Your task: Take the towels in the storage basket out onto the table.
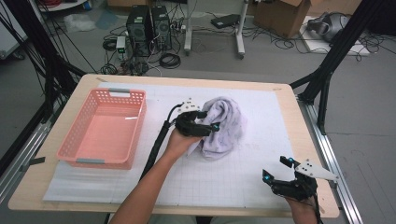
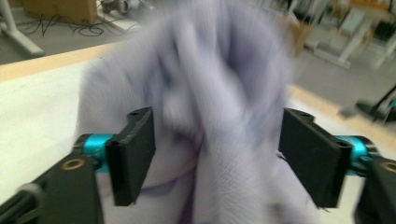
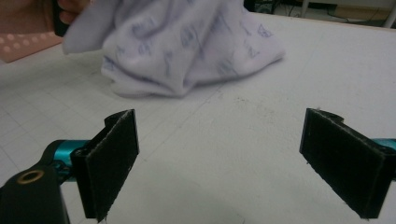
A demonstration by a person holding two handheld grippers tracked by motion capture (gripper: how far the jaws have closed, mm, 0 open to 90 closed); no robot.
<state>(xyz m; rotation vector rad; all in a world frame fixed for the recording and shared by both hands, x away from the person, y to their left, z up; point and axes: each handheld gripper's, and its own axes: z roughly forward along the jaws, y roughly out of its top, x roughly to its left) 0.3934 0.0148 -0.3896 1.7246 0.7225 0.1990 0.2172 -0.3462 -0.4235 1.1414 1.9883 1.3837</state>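
A crumpled pale lilac cloth point(image 1: 226, 122) with a faint blue print lies heaped at the middle of the white gridded mat point(image 1: 233, 177). My left gripper point(image 1: 209, 120) reaches into its left side. In the left gripper view the jaws stand wide apart, and folds of the cloth point(image 2: 219, 93), blurred, bulge between them. My right gripper point(image 1: 276, 169) hovers open near the table's front right corner, well short of the cloth. Its own view shows both jaws spread over bare mat point(image 3: 224, 140), with the cloth point(image 3: 187, 46) farther ahead.
A pink plastic basket point(image 1: 65, 150) stands on the left part of the mat, nothing visible inside it; its corner point(image 3: 23, 46) appears in the right gripper view. The wooden table edge point(image 1: 289, 93) runs close on the right. Black frame legs, cables and computers stand on the floor beyond.
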